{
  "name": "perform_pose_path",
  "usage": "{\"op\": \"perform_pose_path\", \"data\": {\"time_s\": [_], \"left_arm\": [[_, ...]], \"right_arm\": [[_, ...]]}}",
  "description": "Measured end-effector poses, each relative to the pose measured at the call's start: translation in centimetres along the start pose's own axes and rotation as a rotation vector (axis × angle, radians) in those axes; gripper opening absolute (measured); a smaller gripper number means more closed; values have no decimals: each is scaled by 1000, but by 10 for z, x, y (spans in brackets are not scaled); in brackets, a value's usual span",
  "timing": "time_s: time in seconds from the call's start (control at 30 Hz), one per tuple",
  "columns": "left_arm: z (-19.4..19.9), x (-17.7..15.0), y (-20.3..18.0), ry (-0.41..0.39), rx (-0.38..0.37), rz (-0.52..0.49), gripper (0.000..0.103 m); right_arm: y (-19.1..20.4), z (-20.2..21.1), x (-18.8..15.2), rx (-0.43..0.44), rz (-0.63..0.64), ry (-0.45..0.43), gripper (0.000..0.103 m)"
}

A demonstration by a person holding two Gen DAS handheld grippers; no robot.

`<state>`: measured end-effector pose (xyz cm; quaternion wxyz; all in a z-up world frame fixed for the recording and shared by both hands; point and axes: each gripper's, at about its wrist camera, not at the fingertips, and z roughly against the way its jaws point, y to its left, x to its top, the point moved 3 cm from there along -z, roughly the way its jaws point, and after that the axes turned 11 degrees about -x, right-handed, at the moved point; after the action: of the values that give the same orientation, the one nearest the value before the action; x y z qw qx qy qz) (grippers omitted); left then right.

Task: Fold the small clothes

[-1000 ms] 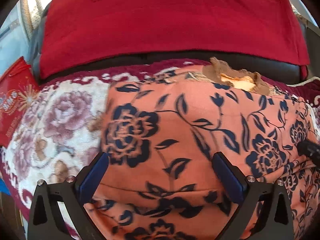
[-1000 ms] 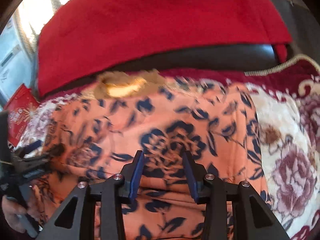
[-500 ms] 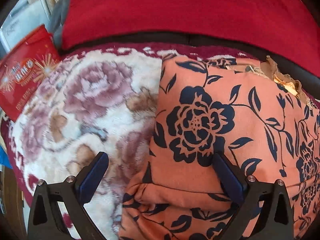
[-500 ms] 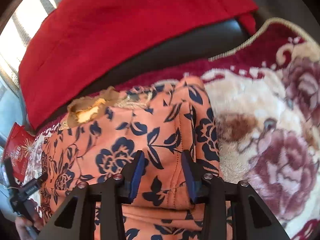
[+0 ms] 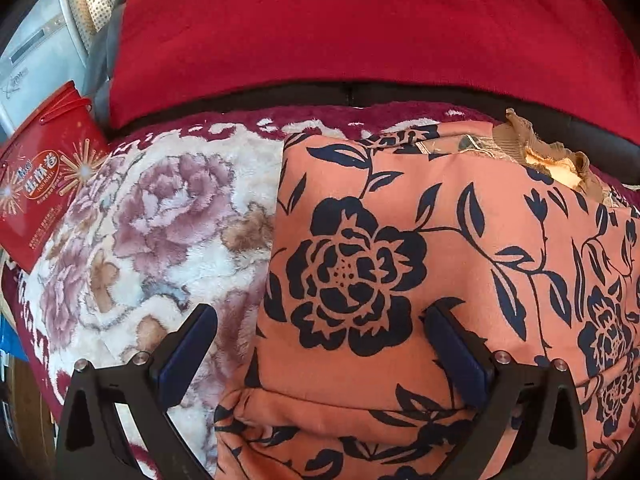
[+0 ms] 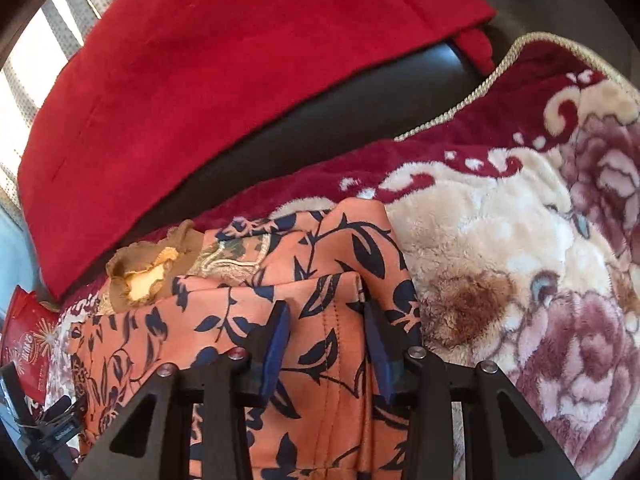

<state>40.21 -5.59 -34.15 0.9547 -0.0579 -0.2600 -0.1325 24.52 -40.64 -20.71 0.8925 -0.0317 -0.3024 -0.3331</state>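
- right gripper [image 6: 324, 354]: blue pads set close, a raised ridge of the orange garment [image 6: 320, 380] standing between them with a stitched seam down the middle. looks pinched, though the pads may only be flanking the cloth; contact is hard to read from this angle.
- left gripper [image 5: 320, 356]: jaws spread wide, holding nothing. left pad over the blanket [image 5: 160, 220], right pad over the garment, the garment's left edge running between them.
- garment: orange with dark blue flowers, lying on the floral blanket on the seat. in the left view its left edge is straight and its top lies flat, with a doubled band across the near end. in the right view the right side is lifted and bunched, layers showing at the far corner.
- tan ruffled collar [image 6: 140, 272] pokes out at the far edge, towards the red cushion [image 5: 360, 32].
- red box [image 5: 40, 176] sits off the blanket's left side, well apart from the work.
- progress, as a judgement: about midway. left side appears folded in and settled; right side is up in the gripper and not yet laid over. left to do: lay that side down, smooth it, probably one more fold to make it compact.
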Motion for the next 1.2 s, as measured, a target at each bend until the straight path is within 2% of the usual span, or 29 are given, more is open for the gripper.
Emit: {"op": "perform_pose_path", "data": {"time_s": [0.13,0.27,0.37,0.47,0.5,0.57,0.7,0.8,0.87,0.93,1.03,1.13,1.2], "left_arm": [[10,0,-3,-10,3,-1,103],[44,0,-19,-112,-129,27,103],[39,-1,-33,-77,-188,27,103],[18,-7,-51,11,-146,-20,103],[15,-8,-54,14,-150,-25,103],[17,-7,-57,0,-160,-10,103],[13,-8,-58,2,-186,14,103],[12,-11,-57,-17,-208,75,103],[11,-13,-51,-41,-204,89,103],[11,-16,-55,-46,-184,83,103],[13,-15,-54,-19,-197,76,103],[14,-4,-50,31,-221,58,103],[25,1,-43,-19,-174,56,103]], "right_arm": [[10,11,-8,58,-13,-8,43],[30,30,-23,113,55,-29,43],[49,27,-39,136,100,11,43],[67,16,-55,117,173,69,43],[71,10,-60,92,194,86,44],[75,9,-60,64,219,70,44],[72,18,-51,111,151,46,44],[74,23,-47,92,172,-8,44],[79,16,-49,81,197,14,44],[82,2,-55,62,201,51,44],[85,2,-53,56,208,40,44],[82,6,-50,89,173,21,44],[85,13,-48,115,171,-10,44]]}}
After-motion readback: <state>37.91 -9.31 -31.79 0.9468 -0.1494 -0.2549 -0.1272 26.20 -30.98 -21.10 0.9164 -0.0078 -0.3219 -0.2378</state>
